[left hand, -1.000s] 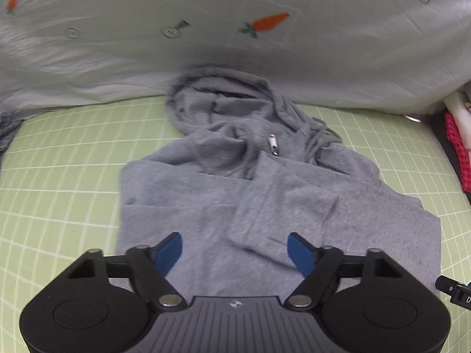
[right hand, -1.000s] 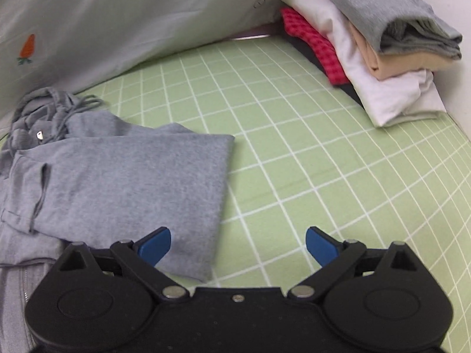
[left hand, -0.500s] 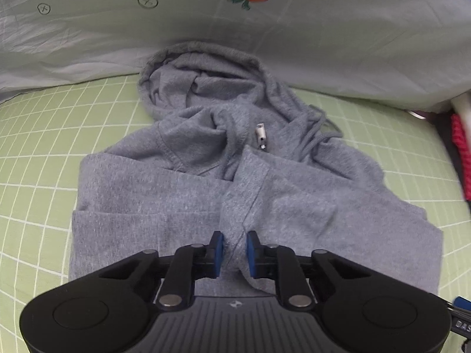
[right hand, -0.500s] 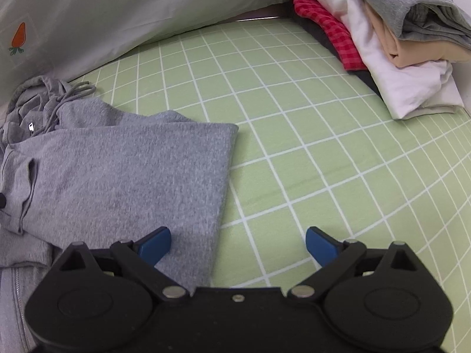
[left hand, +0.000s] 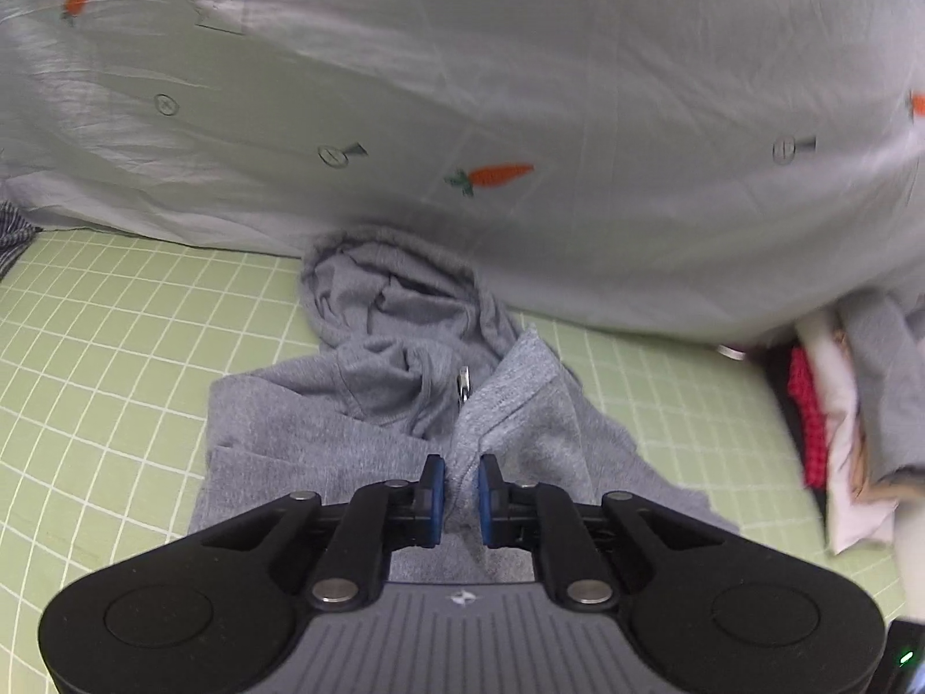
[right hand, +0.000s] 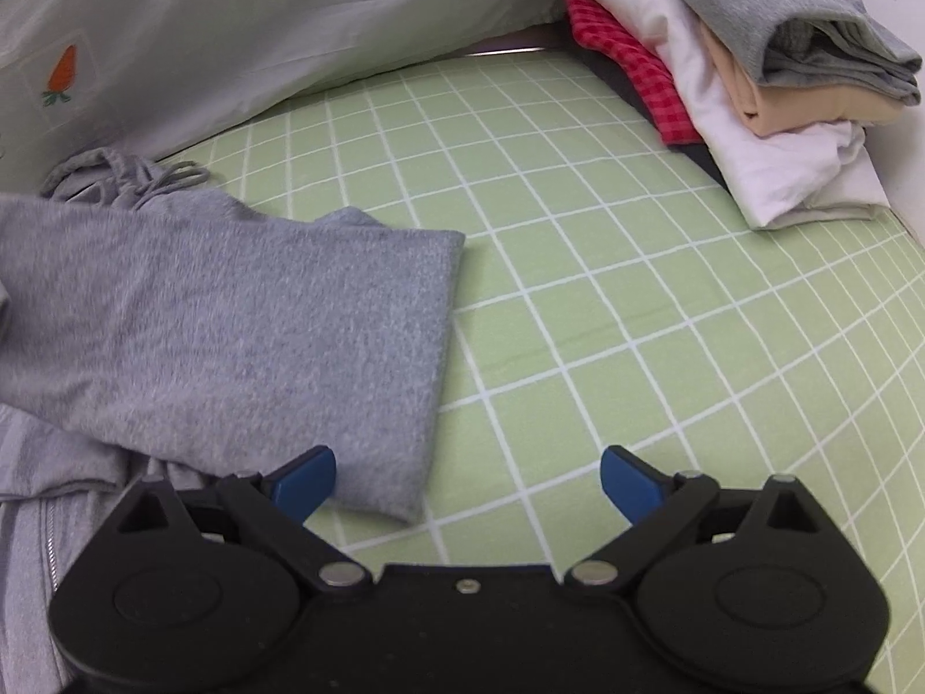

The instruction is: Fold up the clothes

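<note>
left tongs (left hand: 461,491) pinch hoodie (left hand: 404,393); right tongs (right hand: 468,480) agape | folded stack (right hand: 751,75) near

surface: green checked sheet (right hand: 578,266) | backdrop: pale carrot-print cloth (left hand: 520,87) | light: even

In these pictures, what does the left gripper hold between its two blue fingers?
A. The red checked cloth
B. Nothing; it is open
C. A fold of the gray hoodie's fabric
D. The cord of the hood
C: the left gripper has its fingers closed on a raised fold of the gray hoodie.
</note>
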The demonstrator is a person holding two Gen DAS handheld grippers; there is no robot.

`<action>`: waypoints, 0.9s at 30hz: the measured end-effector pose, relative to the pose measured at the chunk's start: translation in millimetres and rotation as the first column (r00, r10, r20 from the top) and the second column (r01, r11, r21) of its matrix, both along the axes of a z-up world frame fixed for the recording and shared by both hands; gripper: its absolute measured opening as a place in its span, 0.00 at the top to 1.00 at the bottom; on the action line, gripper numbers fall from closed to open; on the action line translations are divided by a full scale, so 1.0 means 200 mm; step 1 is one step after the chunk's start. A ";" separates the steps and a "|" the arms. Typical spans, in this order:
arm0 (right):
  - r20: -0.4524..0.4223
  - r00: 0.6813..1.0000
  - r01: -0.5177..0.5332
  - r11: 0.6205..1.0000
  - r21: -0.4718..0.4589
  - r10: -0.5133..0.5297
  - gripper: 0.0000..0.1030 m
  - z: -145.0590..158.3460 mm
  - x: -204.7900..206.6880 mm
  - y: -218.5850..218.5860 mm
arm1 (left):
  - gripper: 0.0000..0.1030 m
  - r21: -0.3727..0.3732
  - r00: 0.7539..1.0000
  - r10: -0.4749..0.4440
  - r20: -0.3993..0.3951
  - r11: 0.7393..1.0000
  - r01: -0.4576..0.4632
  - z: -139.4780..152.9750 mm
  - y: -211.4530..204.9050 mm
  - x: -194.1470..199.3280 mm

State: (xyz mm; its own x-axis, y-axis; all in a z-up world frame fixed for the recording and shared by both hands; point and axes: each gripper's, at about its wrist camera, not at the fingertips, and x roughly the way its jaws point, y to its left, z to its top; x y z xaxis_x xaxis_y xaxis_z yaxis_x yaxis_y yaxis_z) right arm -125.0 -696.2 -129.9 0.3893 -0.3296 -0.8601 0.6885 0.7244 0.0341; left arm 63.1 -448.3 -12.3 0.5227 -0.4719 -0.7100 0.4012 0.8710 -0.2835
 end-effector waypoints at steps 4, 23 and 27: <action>0.005 0.997 -0.075 0.997 -0.012 0.075 0.04 0.02 0.05 0.09 | 0.88 -0.102 0.996 0.087 -0.002 0.991 -0.086 0.10 0.16 0.04; -0.073 0.967 -0.251 0.965 -0.081 0.245 0.04 0.05 0.23 0.36 | 0.57 0.094 0.827 0.561 -0.039 0.826 -0.556 -0.13 1.02 0.29; -0.085 0.966 -0.250 0.964 -0.094 0.243 0.04 0.06 0.27 0.39 | 0.52 0.129 0.871 0.479 -0.109 0.876 -0.465 -0.29 0.96 0.28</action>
State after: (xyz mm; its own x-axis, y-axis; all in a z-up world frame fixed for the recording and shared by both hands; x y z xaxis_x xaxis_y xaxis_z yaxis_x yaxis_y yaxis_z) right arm -70.1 -619.0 -118.8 0.4083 -0.3195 -0.8551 0.4860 0.8690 -0.0927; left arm 118.6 -255.4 -69.3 0.5631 -0.1189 -0.8178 -0.1004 0.9724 -0.2105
